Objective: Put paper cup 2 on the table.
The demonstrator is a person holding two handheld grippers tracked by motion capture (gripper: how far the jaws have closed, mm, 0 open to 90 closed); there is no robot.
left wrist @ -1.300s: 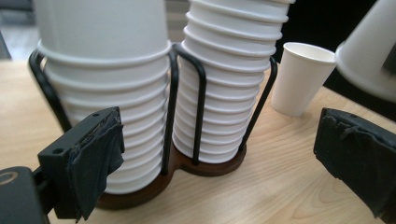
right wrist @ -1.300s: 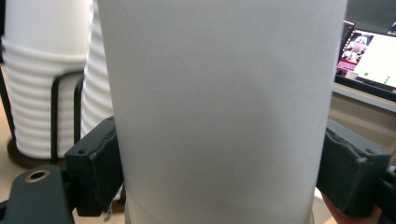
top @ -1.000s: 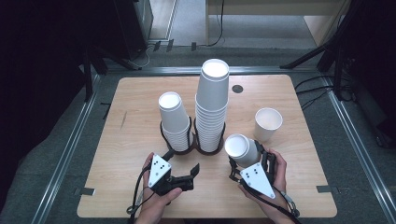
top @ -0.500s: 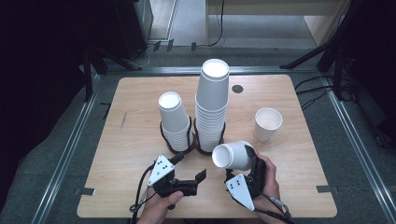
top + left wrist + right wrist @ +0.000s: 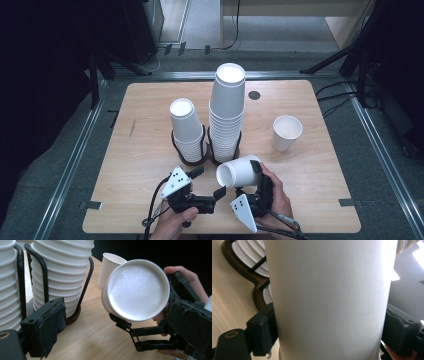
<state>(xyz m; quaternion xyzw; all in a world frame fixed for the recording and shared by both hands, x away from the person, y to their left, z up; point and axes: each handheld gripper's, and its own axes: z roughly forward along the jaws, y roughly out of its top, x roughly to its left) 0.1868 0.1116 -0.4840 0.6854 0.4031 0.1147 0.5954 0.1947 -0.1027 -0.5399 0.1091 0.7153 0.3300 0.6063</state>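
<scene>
White cups [image 5: 227, 107] all round, held cup [image 5: 240, 171] white too, black wire holders [image 5: 188, 156], light wood-grain table [image 5: 145, 130], black grippers [image 5: 200, 200].

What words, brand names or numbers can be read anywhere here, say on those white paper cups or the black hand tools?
None can be read.
White paper cup held on its side in the right gripper: plain, no print.
Two stacks of white paper cups in black wire holders: plain.
Lone upright white paper cup: plain.
Left gripper, its white three-cornered plate: only dark dots, no lettering.
</scene>
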